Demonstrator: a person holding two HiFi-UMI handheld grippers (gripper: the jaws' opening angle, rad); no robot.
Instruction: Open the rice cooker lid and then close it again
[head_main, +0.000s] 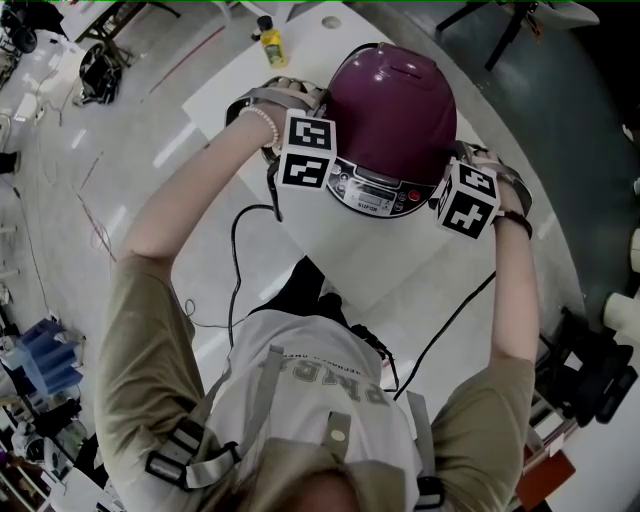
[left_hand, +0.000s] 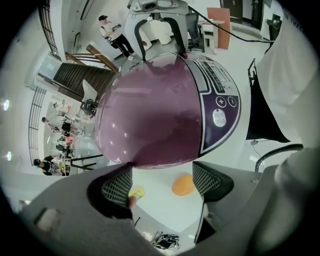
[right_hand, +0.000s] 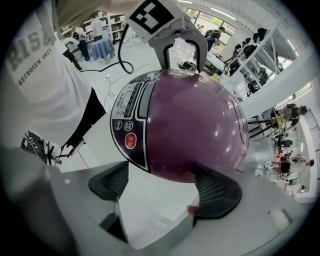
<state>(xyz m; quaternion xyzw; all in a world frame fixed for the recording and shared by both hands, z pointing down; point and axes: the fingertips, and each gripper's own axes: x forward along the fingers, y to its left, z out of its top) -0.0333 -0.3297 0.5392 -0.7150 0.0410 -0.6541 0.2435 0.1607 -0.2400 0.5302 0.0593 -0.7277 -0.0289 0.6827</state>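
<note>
**Cooker shut, a gripper on each side**

One purple cooker (head_main: 392, 105) sits on the white table (head_main: 400, 275), and its lid is down, so I can't see what's inside. The control panel (head_main: 375, 190) faces me.

Count on the table: one cooker, one little yellow bottle (head_main: 268, 42) at the far edge, and one orange round spot (left_hand: 183, 185) that only shows in my left gripper view.

I've got both arms reaching forward, one hand on each side of the cooker. My left gripper (left_hand: 162, 182) has its jaws apart with nothing in them, and the cooker's side is right past the tips. My right gripper (right_hand: 170, 186) is spread wide too, with the cooker's lower curve right at one pad (right_hand: 215, 189). I can't tell if it's touching. A black cable (head_main: 236, 262) runs off the near edge, by my left arm.
</note>
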